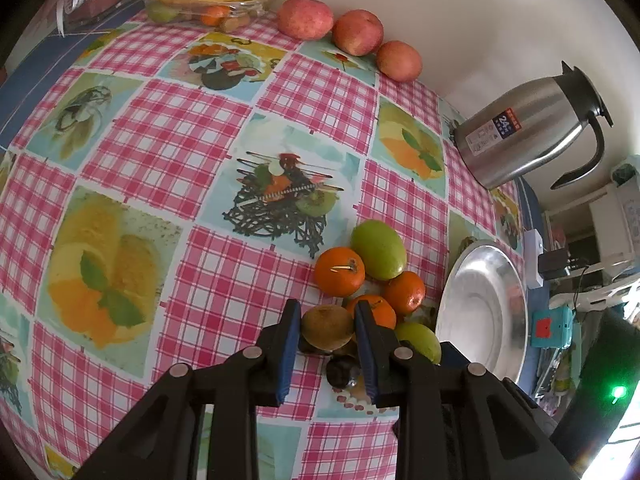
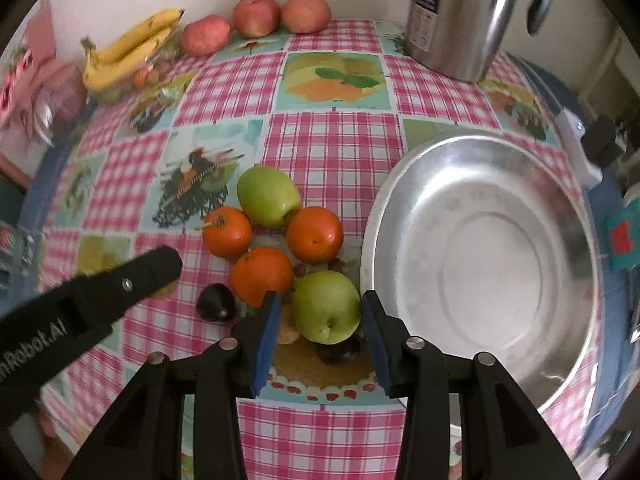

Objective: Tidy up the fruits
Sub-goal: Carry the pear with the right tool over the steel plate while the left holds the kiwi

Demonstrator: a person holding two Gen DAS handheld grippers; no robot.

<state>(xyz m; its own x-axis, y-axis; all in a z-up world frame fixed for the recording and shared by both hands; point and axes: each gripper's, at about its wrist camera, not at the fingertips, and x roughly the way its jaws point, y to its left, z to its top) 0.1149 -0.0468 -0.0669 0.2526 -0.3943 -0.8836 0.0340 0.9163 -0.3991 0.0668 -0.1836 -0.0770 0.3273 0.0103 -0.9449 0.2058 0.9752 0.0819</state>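
While your left claw (image 1: pixel 327 322) grips the kiwi (image 1: pixel 327 326) in the fruit pile on the bench (image 1: pixel 168 152), your right claw (image 2: pixel 320 312) stands part open around a green apple (image 2: pixel 326 306), pads not touching. Oranges (image 2: pixel 314 234) lie just beside; the steel bowl (image 2: pixel 484 248) sits right of them.

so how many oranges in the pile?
3, all in the cluster left of the metal bowl: one at the left with a stem, one on the right beside the upper green fruit, one nearest the grippers. None seem hidden.
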